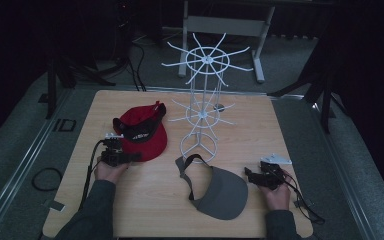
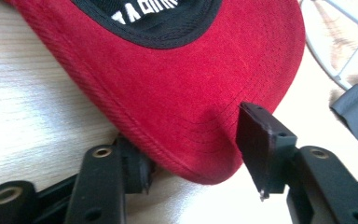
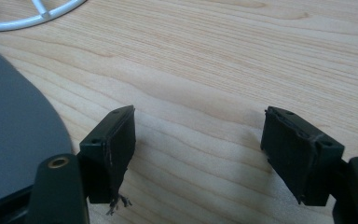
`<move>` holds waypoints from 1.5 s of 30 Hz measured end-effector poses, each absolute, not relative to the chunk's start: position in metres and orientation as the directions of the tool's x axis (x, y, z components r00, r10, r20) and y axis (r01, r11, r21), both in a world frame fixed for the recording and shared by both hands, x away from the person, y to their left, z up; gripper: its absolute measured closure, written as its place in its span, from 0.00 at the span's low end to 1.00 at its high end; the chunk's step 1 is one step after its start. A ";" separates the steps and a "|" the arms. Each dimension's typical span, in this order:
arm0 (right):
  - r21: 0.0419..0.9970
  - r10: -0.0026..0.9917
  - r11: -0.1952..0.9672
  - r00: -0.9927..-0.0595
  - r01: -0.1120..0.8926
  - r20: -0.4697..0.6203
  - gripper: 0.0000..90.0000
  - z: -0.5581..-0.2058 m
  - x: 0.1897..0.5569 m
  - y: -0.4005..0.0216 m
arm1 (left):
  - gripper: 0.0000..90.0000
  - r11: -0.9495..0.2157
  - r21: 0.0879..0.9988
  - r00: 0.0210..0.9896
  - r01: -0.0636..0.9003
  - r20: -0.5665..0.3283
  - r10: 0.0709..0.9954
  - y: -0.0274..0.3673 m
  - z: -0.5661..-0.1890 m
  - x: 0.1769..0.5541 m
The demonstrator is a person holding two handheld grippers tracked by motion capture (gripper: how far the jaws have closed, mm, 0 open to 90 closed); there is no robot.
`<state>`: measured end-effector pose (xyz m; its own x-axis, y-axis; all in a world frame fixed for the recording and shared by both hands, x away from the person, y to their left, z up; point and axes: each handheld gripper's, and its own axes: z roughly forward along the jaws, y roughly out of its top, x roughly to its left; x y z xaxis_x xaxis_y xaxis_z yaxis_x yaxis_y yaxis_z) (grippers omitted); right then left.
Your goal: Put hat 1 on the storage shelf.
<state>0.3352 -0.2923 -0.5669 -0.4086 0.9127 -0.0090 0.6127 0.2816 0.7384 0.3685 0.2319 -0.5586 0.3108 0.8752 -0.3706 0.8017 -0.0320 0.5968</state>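
Note:
A red cap [image 1: 142, 132] with a black lining and white lettering lies on the left half of the wooden table [image 1: 145, 200]. My left gripper [image 1: 131, 157] is at the near edge of its brim. In the left gripper view the gripper [image 2: 198, 156] is open and straddles the red brim [image 2: 177, 88]: one jaw is tucked under the edge, the other stands over the top. A grey visor [image 1: 220, 192] lies at front centre. My right gripper [image 1: 252, 175] sits just right of it, open above bare wood [image 3: 198, 135], with the visor's edge [image 3: 14, 135] beside its left jaw.
A tall white wire display rack [image 1: 204, 100] with radiating hooks stands at the table's centre, behind the visor; its base ring [image 3: 32, 18] lies close to both hats. Cables trail from both grippers over the front of the table. Dark stands and a metal frame surround the table.

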 end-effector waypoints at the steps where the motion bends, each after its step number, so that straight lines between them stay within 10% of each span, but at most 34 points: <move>1: 0.739 0.913 0.282 -0.409 0.613 -0.009 0.29 -0.567 0.335 -0.292 | 0.59 -0.031 0.597 0.312 0.802 -0.373 0.874 0.231 -0.559 0.369; 24: 0.738 0.912 0.282 -0.409 0.612 -0.009 0.29 -0.567 0.335 -0.292 | 0.95 -0.034 0.645 0.321 0.763 -0.333 0.886 0.246 -0.517 0.365; 31: 0.738 0.912 0.282 -0.409 0.613 -0.009 0.29 -0.567 0.335 -0.292 | 0.95 -0.207 0.723 0.359 0.660 -0.061 0.931 0.239 -0.478 0.355; 45: 0.739 0.913 0.281 -0.409 0.613 -0.009 0.29 -0.567 0.335 -0.292 | 0.95 -0.155 0.763 0.332 0.628 -0.083 0.939 0.255 -0.452 0.354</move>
